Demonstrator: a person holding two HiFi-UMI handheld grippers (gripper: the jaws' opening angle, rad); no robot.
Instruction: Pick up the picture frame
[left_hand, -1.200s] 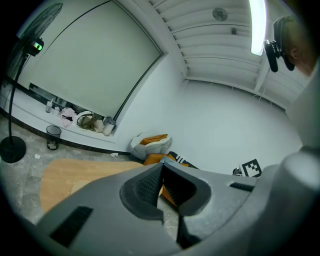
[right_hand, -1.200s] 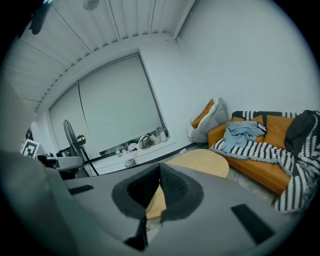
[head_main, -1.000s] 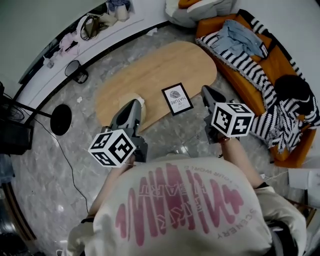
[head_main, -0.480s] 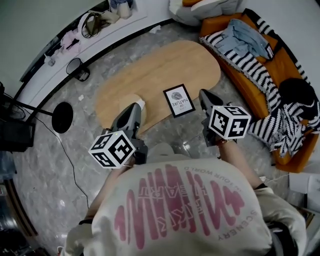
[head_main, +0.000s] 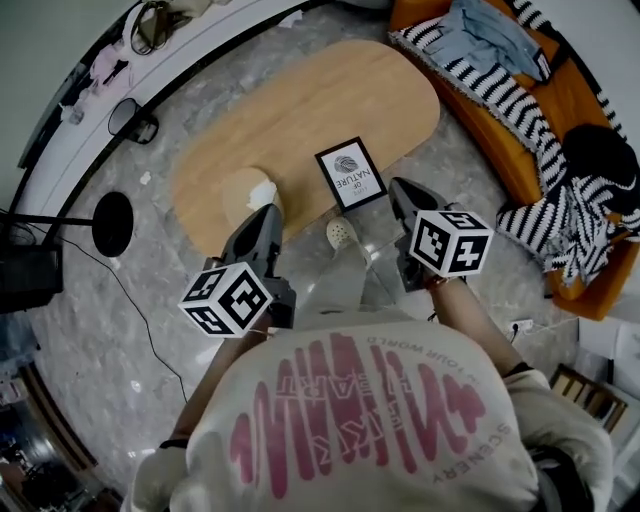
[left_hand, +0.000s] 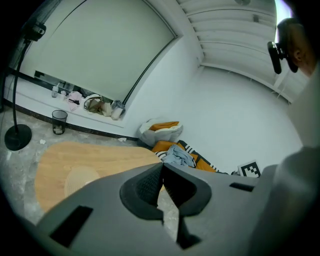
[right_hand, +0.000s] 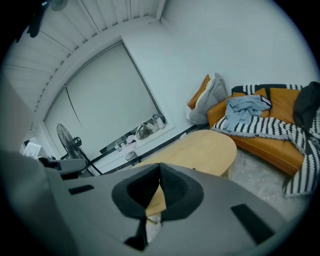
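Observation:
The picture frame (head_main: 351, 174), black-edged with a white print, lies flat near the front edge of the oval wooden table (head_main: 310, 110). My left gripper (head_main: 268, 214) hangs over the table's front edge, left of the frame and apart from it, with its jaws shut and empty. On the other side, my right gripper (head_main: 396, 188) sits just right of the frame over the floor, also shut and empty. The frame is hidden in both gripper views. The left gripper view shows the closed left gripper (left_hand: 161, 167) over the table (left_hand: 90, 157). The right gripper view shows the shut right gripper (right_hand: 159, 172).
A pale round mat (head_main: 243, 187) with a white crumpled scrap lies on the table near the left gripper. An orange sofa (head_main: 560, 110) with striped throws and clothes runs along the right. A fan base (head_main: 112, 222), a small bin (head_main: 130, 118) and a cluttered ledge are on the left. A shoe (head_main: 342, 233) shows below the frame.
Both grippers have sunk toward the table and now flank the frame more closely. The head view has tipped down, bringing the person's shoe into sight. Both stay shut.

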